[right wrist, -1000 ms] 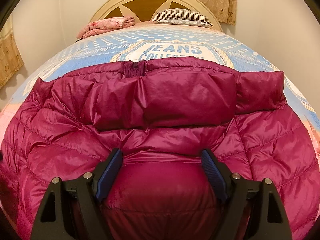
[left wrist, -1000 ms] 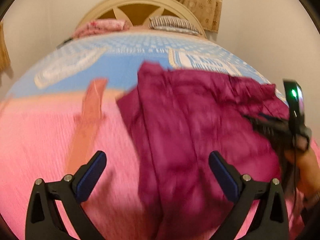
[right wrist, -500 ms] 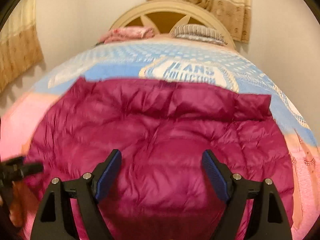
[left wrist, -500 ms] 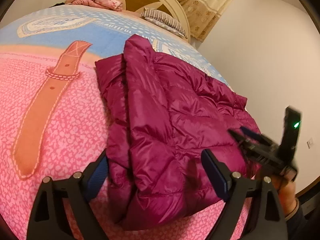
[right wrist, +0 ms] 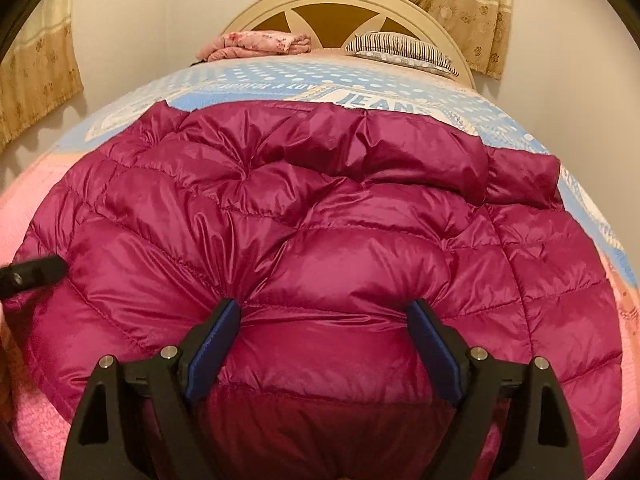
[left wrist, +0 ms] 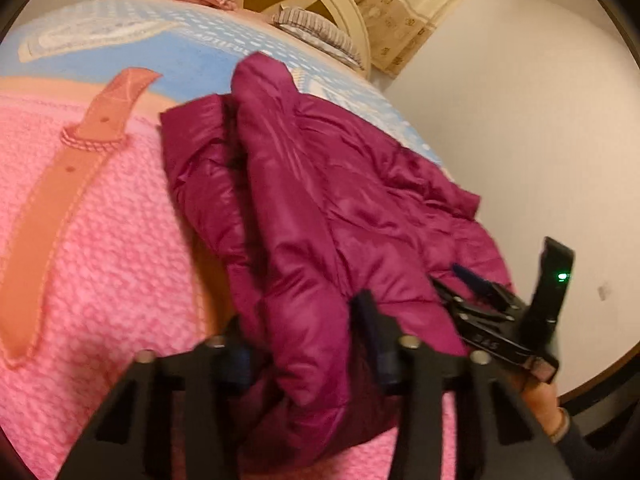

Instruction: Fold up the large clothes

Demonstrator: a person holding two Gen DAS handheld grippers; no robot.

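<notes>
A magenta puffer jacket (left wrist: pixel 320 200) lies on the bed, its left side folded over lengthwise. My left gripper (left wrist: pixel 304 340) is at the jacket's near left corner. Its jaws are closing, and a thick fold of the jacket is pinched between the pads. In the right wrist view the jacket (right wrist: pixel 320 220) fills the middle of the picture, with its collar at the far edge. My right gripper (right wrist: pixel 326 316) pushes down on the jacket's near edge, its jaws wide and opening, padding bulging between them. The right gripper (left wrist: pixel 472 292) also shows over the jacket's right side, held by a hand.
The bed cover (left wrist: pixel 100 260) is pink near me and blue further off, with a printed belt pattern. At the cream headboard (right wrist: pixel 340 8) lie a folded pink blanket (right wrist: pixel 256 44) and a striped pillow (right wrist: pixel 400 50). Curtains (right wrist: pixel 460 0) hang behind. A wall (left wrist: pixel 520 120) runs close along the bed's right side.
The left gripper's jaws have narrowed from wide open onto the jacket's near corner, and its view has rolled. The right gripper has shifted sideways across the jacket, jaws still wide.
</notes>
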